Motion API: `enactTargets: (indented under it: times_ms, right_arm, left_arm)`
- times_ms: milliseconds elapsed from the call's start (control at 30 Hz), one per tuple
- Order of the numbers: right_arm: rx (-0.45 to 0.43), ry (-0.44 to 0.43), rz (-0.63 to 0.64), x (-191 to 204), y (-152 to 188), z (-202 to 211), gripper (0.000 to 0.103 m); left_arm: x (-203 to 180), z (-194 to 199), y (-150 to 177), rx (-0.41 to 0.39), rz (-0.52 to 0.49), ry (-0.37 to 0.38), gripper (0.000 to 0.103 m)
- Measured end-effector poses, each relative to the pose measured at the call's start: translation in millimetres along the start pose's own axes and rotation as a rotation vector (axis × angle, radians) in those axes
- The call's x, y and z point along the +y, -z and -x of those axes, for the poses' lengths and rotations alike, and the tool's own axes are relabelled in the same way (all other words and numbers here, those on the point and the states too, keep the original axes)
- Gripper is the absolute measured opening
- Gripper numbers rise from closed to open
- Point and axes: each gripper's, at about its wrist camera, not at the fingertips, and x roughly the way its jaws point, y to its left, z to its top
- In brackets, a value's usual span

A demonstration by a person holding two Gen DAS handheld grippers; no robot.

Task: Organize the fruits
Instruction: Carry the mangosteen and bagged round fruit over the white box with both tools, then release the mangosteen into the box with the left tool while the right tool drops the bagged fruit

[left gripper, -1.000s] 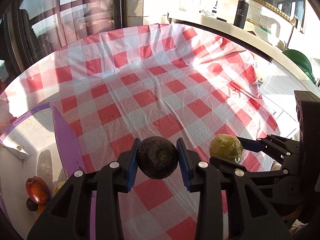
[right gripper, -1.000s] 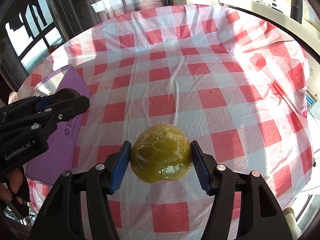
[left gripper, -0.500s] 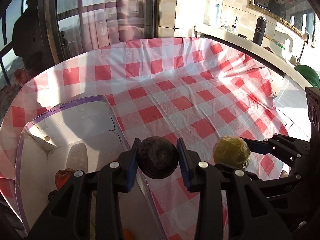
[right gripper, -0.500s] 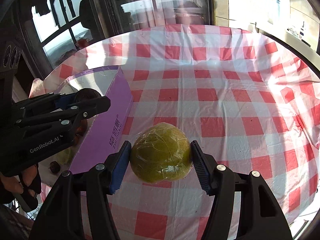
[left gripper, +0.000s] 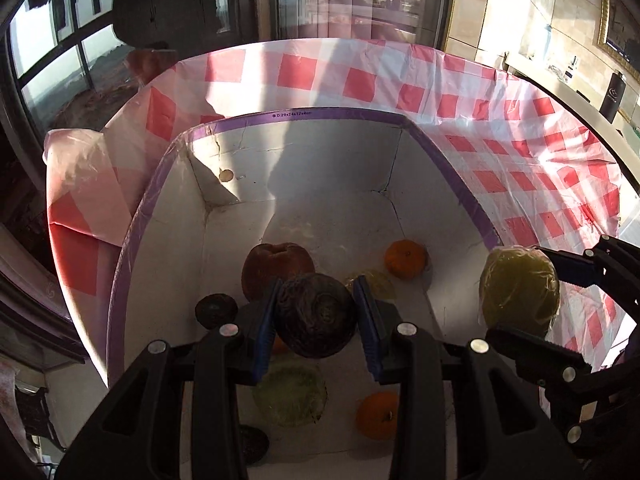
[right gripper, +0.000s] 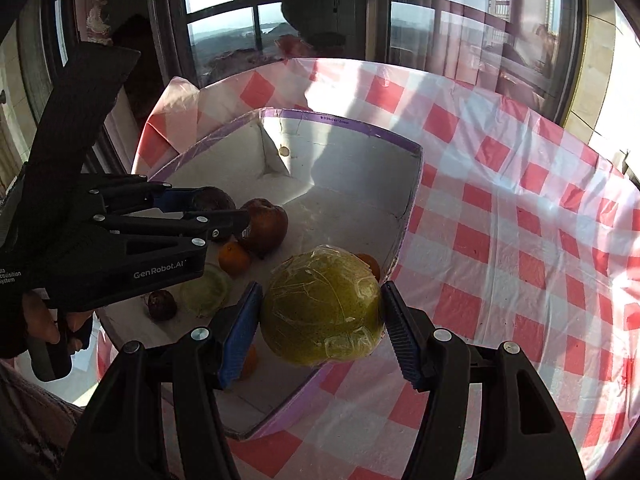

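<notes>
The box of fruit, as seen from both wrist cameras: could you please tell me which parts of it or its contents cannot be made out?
- Left wrist view: the box floor's near part is covered by the left gripper and its dark round fruit.
- Right wrist view: the wrapped green fruit in the right gripper hides most of an orange.
- Box rim print: too small to read.

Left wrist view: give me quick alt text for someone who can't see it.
The left gripper holds a dark round fruit over a purple-edged white box of fruit, including an apple and oranges. At right, the right gripper holds a wrapped green fruit.
</notes>
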Motion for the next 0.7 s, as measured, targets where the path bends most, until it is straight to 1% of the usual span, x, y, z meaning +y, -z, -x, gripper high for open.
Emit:
enactTargets:
  times_ms: [133, 333, 433, 533, 700]
  right_arm:
    - [0.041, -0.038, 0.065, 19, -7, -18, 0.059]
    - [0.131, -0.063, 0.154, 42, -12, -49, 0.059]
    - [0.168, -0.069, 0.182, 50, -9, -60, 0.059]
    - [0.196, -0.079, 0.183, 53, -7, -68, 0.060]
    - [0.211, -0.076, 0.182, 54, -8, -71, 0.060]
  left_arm:
    - [21, -12, 7, 0.061, 0.052, -0.062, 0.037]
    - [39, -20, 12, 0.108, 0.104, -0.108, 0.037]
    - [40, -22, 12, 0.117, 0.104, -0.111, 0.037]
    - [41, -24, 14, 0.122, 0.090, -0.119, 0.037]
    - [41, -28, 15, 0.135, 0.080, -0.120, 0.037]
